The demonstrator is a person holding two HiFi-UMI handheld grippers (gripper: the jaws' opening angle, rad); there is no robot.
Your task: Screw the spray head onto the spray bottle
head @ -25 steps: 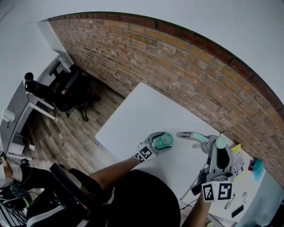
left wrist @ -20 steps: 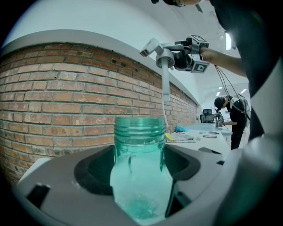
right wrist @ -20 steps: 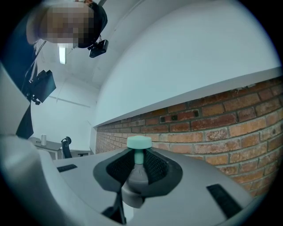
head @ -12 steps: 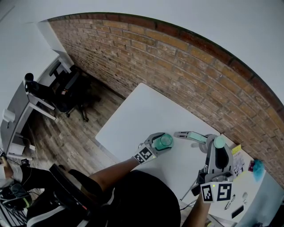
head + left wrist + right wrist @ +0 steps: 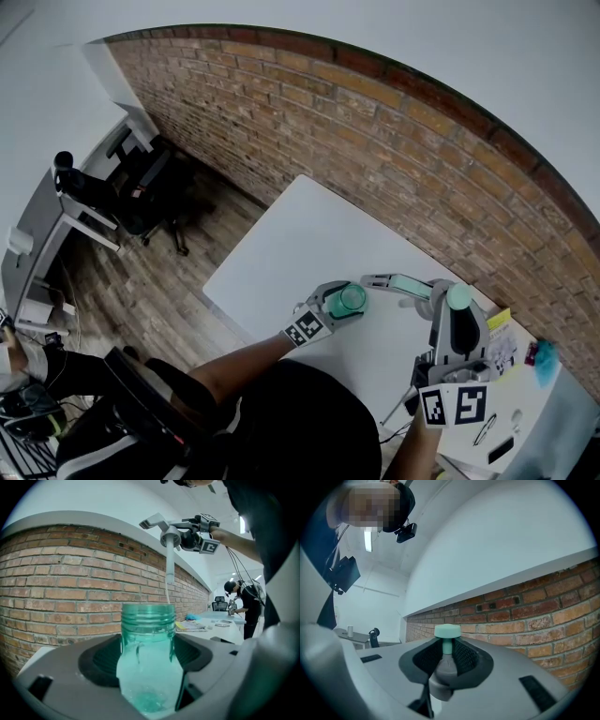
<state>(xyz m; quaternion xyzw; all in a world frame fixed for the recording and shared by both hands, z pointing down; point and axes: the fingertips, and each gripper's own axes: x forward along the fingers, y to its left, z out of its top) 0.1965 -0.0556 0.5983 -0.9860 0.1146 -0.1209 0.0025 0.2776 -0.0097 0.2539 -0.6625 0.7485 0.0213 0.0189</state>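
**Left gripper view: bottle clamped, spray head not on yet**

L gripper [image 5: 149,667] fingers [image 5: 100,663] are clenched on the teal bottle [image 5: 149,620], pads on its body just below the shoulder. Bottle is upright, threaded neck bare, mouth open. Head view puts it over the white table [image 5: 281,234]. Can't tell if its base rests on the table or hangs just off it.

R gripper [image 5: 446,658] fingers [image 5: 425,659] are clamped on the spray head [image 5: 443,668] at its grey collar, w/ the teal top poking up btwn them. In the left gripper view the spray head sits high above the bottle, nozzle pointing away from the R gripper. The tube [image 5: 169,569] hangs straight down toward the mouth. Its tip drops behind the neck rim there, so whether it is in the mouth or just beyond it I can't tell. In the head view the spray head is beside the bottle, toward the R gripper, apart from it and not over it.

Step, as I read it: lining up, pre-threading. Nothing is screwed on yet.

Next move prob. needs:
- R gripper brings the spray head over the mouth and feeds the tube in.
- Collar goes down square onto the threads, then gets turned.
- L gripper just holds the bottle firm & upright.

Risks: collar seating tilted and cross-threading, or the long tube catching the rim.
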